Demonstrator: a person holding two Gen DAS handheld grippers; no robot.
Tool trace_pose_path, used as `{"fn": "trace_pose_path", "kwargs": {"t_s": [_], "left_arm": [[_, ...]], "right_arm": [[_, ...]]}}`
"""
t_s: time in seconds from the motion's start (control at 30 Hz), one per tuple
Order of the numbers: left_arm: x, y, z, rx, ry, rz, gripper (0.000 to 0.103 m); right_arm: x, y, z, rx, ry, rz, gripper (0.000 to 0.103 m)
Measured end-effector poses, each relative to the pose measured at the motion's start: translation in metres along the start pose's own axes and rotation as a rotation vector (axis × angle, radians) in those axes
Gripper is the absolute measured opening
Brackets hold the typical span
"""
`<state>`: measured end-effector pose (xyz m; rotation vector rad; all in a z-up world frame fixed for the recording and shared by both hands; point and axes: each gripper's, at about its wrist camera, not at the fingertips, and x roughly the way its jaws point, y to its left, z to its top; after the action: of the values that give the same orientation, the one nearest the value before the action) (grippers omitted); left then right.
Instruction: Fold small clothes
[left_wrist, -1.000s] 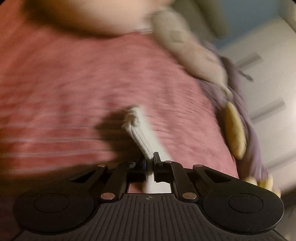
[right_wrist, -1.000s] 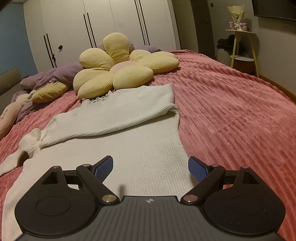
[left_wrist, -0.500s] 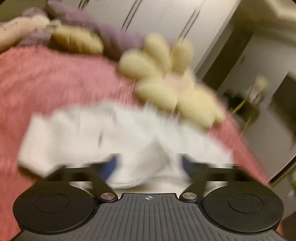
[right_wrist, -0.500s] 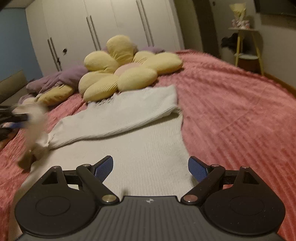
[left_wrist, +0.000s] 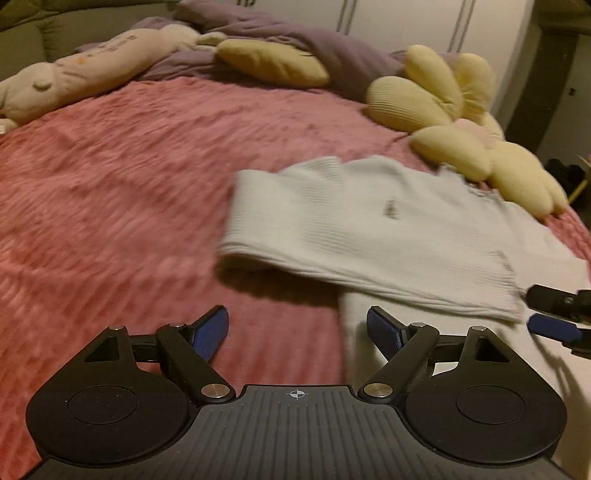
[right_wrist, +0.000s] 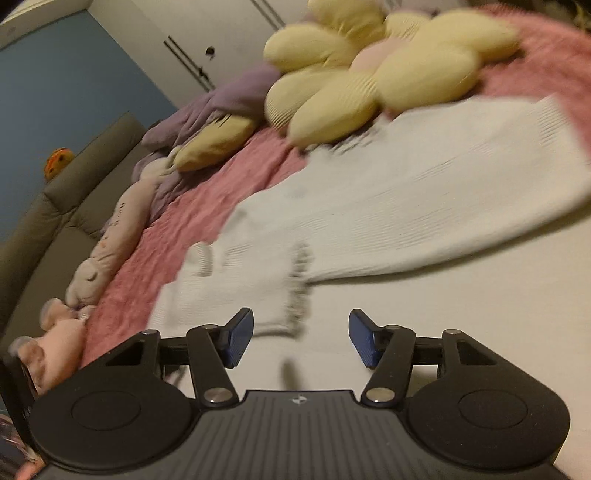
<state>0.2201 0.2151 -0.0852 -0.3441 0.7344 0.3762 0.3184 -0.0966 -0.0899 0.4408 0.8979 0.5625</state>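
Note:
A white knit sweater (left_wrist: 373, 229) lies on the pink bedspread (left_wrist: 110, 192), with both sleeves folded across its body; it also shows in the right wrist view (right_wrist: 424, 206). A sleeve cuff (right_wrist: 236, 284) lies just ahead of my right gripper (right_wrist: 301, 338), which is open and empty, low over the sweater. My left gripper (left_wrist: 297, 332) is open and empty, at the sweater's left edge, over bedspread and hem. The right gripper's fingertips (left_wrist: 554, 328) show at the right edge of the left wrist view.
A yellow flower cushion (left_wrist: 461, 122) touches the sweater's collar end. A plush rabbit (left_wrist: 85, 70), a purple blanket (left_wrist: 295, 40) and a yellow pillow (left_wrist: 269, 62) lie at the bed's head. White wardrobes stand behind. A grey sofa (right_wrist: 55, 206) is beside the bed.
My left gripper carried the sleeve cuff it held across the sweater, let it go and opened. My right gripper tilted and moved in toward the cuff.

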Motion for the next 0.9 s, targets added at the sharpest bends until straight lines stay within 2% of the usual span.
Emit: {"fn": "trace_pose_path", "kwargs": {"t_s": [0.07, 0.17, 0.23, 0.37, 0.43, 0.53, 0.6, 0.73, 0.87, 0.9], "left_arm": [[0.0, 0.006, -0.002, -0.01, -0.008, -0.01, 0.087], [0.004, 0.006, 0.0, -0.006, -0.025, 0.016, 0.087], [0.005, 0.009, 0.0, -0.022, -0.027, 0.016, 0.087], [0.006, 0.005, 0.003, -0.015, -0.027, 0.035, 0.087], [0.005, 0.003, 0.005, -0.02, -0.025, 0.036, 0.087], [0.005, -0.006, 0.01, -0.027, -0.029, 0.016, 0.085], [0.006, -0.015, 0.013, -0.019, -0.03, -0.002, 0.085], [0.014, -0.039, 0.015, 0.018, -0.021, -0.029, 0.085], [0.021, -0.046, 0.013, 0.027, 0.004, -0.041, 0.085], [0.022, -0.047, 0.013, 0.03, 0.009, -0.043, 0.085]], "right_arm": [[0.022, 0.007, -0.001, -0.009, 0.025, -0.018, 0.055], [0.037, 0.014, -0.003, -0.034, 0.009, -0.061, 0.034], [0.037, 0.018, -0.001, -0.067, 0.005, -0.057, 0.01], [0.033, 0.033, 0.003, -0.177, -0.004, -0.042, 0.007], [0.017, 0.041, 0.007, -0.252, -0.063, -0.06, 0.006], [-0.019, 0.044, 0.016, -0.353, -0.234, -0.169, 0.006], [-0.033, 0.032, 0.024, -0.37, -0.3, -0.275, 0.006], [-0.041, -0.017, 0.039, -0.257, -0.266, -0.372, 0.007], [-0.038, -0.064, 0.045, -0.08, -0.177, -0.296, 0.013], [-0.038, -0.072, 0.044, -0.043, -0.166, -0.27, 0.02]]}}
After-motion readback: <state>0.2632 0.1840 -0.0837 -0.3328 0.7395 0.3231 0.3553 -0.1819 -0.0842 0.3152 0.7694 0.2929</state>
